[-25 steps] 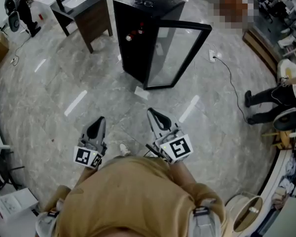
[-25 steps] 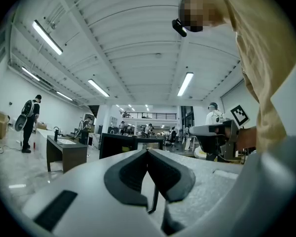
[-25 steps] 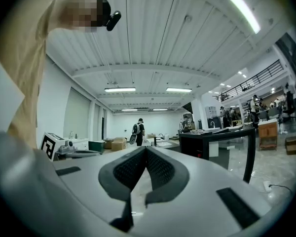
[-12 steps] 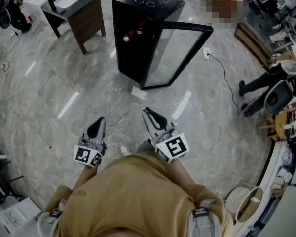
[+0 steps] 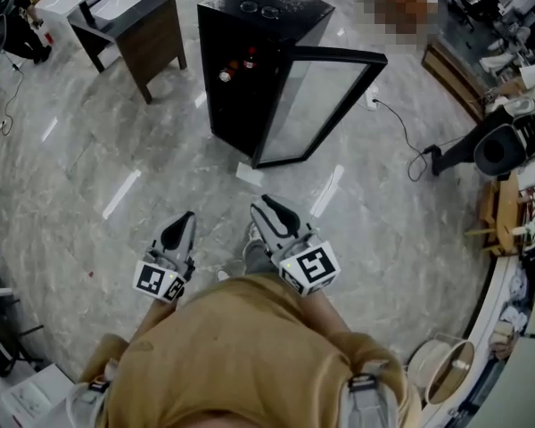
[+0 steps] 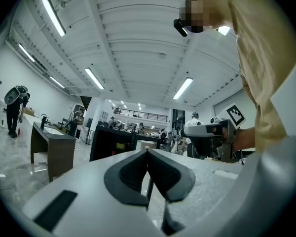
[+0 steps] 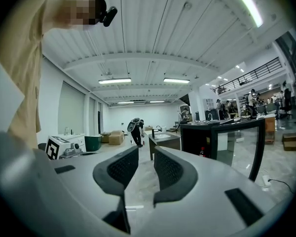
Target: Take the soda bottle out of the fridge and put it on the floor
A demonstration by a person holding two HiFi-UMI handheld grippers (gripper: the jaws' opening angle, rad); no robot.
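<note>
Two grippers are showing in the head view: the left gripper (image 5: 180,226) and the right gripper (image 5: 269,210) are pointing across the marble floor (image 5: 116,150) toward the black fridge (image 5: 267,12), well apart from it, where the soda bottle (image 5: 235,66) is sitting inside, the glass door (image 5: 325,105) standing open. In the left gripper view, the left gripper (image 6: 148,154) is holding its fingers pressed together on nothing. In the right gripper view, the right gripper (image 7: 146,159) is showing fingers slightly apart, having just been opening, nothing between them, the soda bottle (image 7: 202,151) sitting in the fridge (image 7: 197,132) ahead.
</note>
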